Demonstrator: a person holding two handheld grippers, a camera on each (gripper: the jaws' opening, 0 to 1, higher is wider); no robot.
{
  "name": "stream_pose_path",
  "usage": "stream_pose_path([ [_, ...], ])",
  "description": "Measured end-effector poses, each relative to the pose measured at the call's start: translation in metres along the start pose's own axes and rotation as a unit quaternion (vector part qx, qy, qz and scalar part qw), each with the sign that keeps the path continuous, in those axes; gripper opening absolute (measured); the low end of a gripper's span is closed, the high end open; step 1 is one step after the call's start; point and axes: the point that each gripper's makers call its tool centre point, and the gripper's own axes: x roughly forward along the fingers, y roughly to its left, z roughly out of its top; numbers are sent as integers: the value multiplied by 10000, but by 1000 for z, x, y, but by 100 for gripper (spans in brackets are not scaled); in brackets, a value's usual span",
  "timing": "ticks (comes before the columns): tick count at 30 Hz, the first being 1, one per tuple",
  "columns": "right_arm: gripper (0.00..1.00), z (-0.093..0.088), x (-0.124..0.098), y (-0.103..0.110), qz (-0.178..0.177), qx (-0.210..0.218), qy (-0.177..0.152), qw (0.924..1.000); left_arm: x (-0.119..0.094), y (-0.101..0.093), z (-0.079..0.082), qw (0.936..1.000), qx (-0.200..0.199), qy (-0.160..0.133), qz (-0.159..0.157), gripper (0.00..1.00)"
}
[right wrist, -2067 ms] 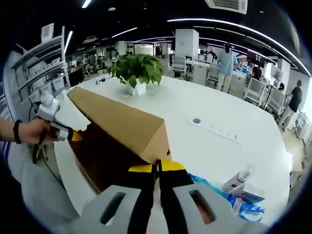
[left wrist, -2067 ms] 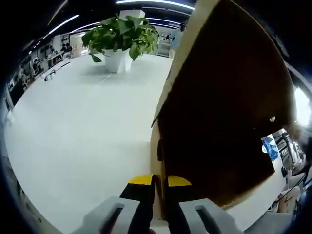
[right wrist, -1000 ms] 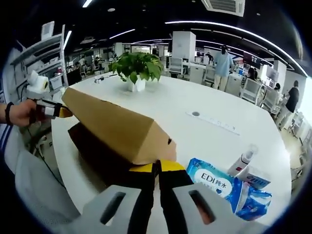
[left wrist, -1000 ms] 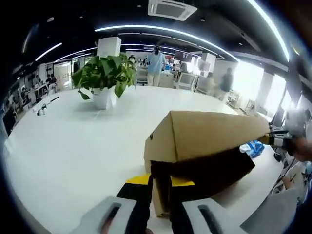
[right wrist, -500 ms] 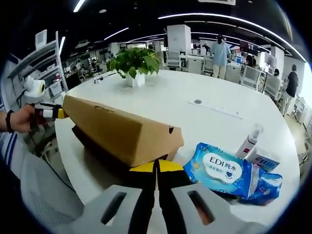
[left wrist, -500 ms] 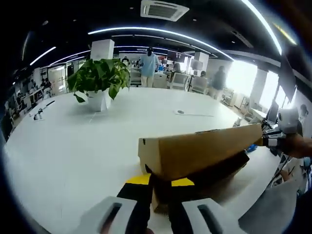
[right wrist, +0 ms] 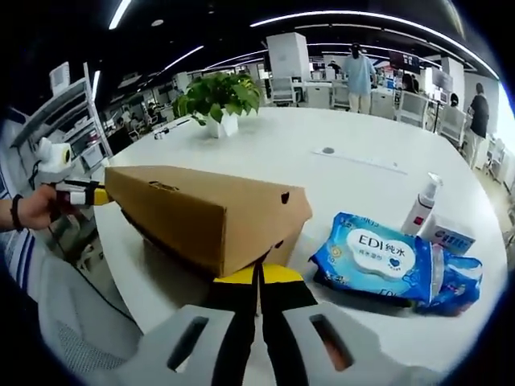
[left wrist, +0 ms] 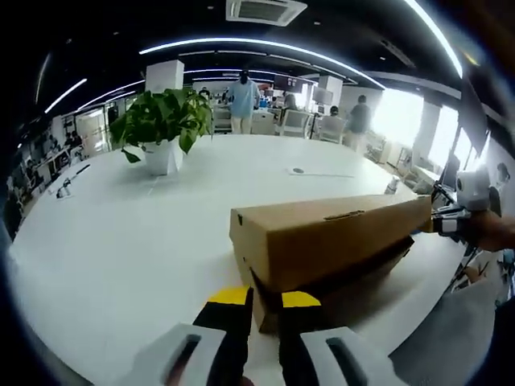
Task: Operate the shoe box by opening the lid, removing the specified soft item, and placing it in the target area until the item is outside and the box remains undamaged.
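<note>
White table (right wrist: 265,153): one shoe box (right wrist: 205,213), both grippers (left wrist: 264,299) (right wrist: 259,276) clamped on its lid (left wrist: 338,233)

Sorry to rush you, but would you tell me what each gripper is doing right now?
Left gripper: closed on the brown cardboard shoe box lid.
Right gripper: closed on the lid's opposite end.

The box (right wrist: 211,211) is made of matt brown cardboard, smooth on its faces, with a darker, duller brown at the lower part (left wrist: 346,277). The worktop (left wrist: 121,233) is seen as a smooth white surface with a faint sheen. The wipes pack (right wrist: 378,257) is wrapped in glossy blue plastic film with a white printed label, and the bottle (right wrist: 424,205) beside it looks like smooth white plastic. The plant pot (left wrist: 163,158) appears matt white, its leaves lightly glossy.
</note>
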Motion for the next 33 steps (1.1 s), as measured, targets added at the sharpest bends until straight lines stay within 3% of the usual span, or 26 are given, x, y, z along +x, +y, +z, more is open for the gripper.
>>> stream_pose_path([
  [16, 0, -20, 4, -6, -1, 291, 132, 9995, 3, 3, -18, 9998, -117, 175, 34, 11],
  [33, 0, -28, 5, -7, 15, 476, 191, 9987, 5, -2, -34, 9993, -83, 360, -44, 11],
])
